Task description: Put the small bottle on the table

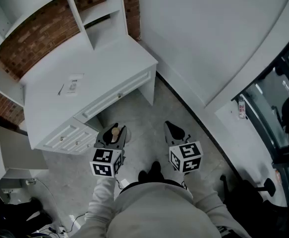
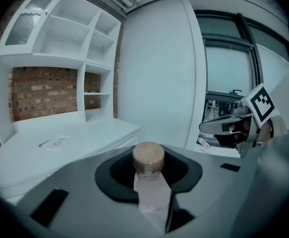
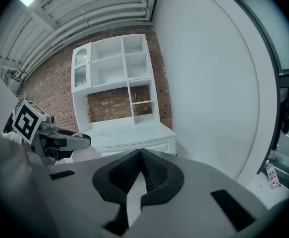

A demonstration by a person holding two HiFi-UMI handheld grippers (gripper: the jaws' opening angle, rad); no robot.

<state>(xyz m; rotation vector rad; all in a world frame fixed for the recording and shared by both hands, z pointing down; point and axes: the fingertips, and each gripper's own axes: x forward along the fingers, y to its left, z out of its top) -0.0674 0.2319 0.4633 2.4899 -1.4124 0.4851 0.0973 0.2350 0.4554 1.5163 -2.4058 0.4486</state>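
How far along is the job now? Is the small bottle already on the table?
Not yet. Done: the small bottle is clamped in the left gripper. In hand: it hangs above the floor, short of the white table. Left: reach the table, set it down, release. The right gripper is shut and empty.

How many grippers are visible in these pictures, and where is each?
2. The left gripper, in front of the desk drawers, is shut on the small bottle. The right gripper, beside it over the floor, has jaws together, empty.
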